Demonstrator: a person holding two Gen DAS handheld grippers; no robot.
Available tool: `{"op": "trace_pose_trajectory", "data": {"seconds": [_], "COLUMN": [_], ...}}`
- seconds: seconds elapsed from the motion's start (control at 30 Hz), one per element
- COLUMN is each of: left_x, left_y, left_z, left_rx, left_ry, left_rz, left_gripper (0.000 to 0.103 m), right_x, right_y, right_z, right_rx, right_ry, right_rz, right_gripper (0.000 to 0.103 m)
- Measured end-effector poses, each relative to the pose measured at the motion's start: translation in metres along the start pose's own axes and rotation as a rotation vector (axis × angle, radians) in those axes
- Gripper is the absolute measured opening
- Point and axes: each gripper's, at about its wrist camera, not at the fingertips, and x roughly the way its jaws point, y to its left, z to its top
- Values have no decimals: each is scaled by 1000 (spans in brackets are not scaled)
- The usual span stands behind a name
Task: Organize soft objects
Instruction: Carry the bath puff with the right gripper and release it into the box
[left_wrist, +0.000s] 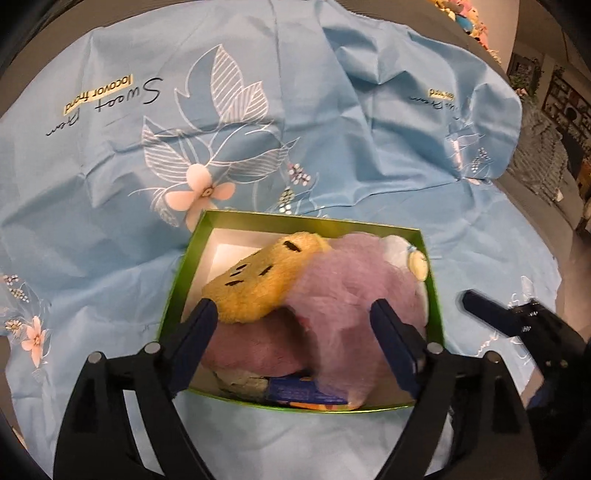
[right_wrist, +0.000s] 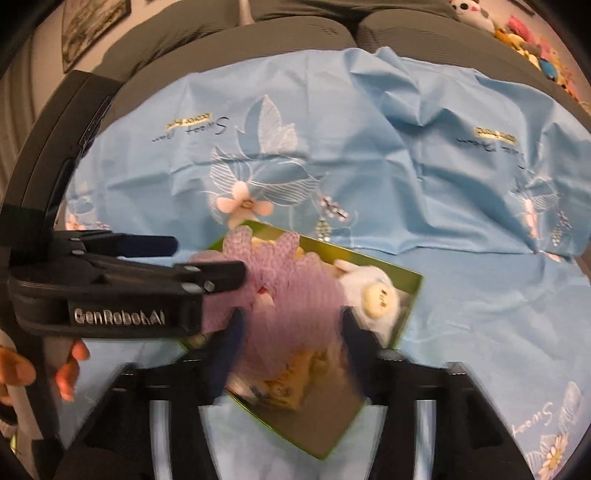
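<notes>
A green box (left_wrist: 295, 218) stands on a blue cloth, filled with soft toys. Inside are a yellow plush (left_wrist: 258, 280), a purple mesh pouf (left_wrist: 351, 291), a mauve plush (left_wrist: 251, 347) and a white plush (left_wrist: 399, 242). My left gripper (left_wrist: 295, 325) hovers open above the box's near half with nothing pressed between its pads. In the right wrist view my right gripper (right_wrist: 293, 338) is open above the blurred pouf (right_wrist: 291, 288), which rests in the box (right_wrist: 332, 248) beside the white plush (right_wrist: 365, 278). The left gripper (right_wrist: 207, 260) is at the left there, and the right gripper (left_wrist: 476, 304) is at the right in the left wrist view.
The blue flowered cloth (left_wrist: 332, 110) covers a grey sofa seat (right_wrist: 295, 22). A pile of small plush toys (right_wrist: 535, 44) lies at the far right on the sofa. A person's hand (right_wrist: 70, 369) holds the left gripper's handle at the lower left.
</notes>
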Motion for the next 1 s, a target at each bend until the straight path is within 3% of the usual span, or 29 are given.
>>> {"op": "trace_pose_trajectory", "data": {"seconds": [0.2, 0.27, 0.37, 0.5, 0.6, 1.0], "left_x": [-12, -16, -20, -22, -24, -26], "left_y": [8, 10, 13, 19, 19, 32], "left_z": [-6, -8, -10, -13, -15, -17], "left_rx": [-28, -34, -34, -78, -72, -126], "left_ry": [6, 16, 31, 74, 81, 71], "left_rz": [20, 14, 71, 11, 46, 55], "left_gripper": [102, 102, 102, 102, 102, 102], "right_x": [-9, -9, -10, -12, -13, -11], "right_y": [-5, -3, 2, 10, 14, 19], "right_z": [-7, -9, -12, -16, -16, -11], "right_rx": [37, 40, 36, 34, 30, 30], "right_ry": [58, 89, 121, 142, 151, 155], "right_rz": [-83, -107, -118, -106, -109, -129], "right_gripper": [79, 80, 80, 80, 80, 80]}}
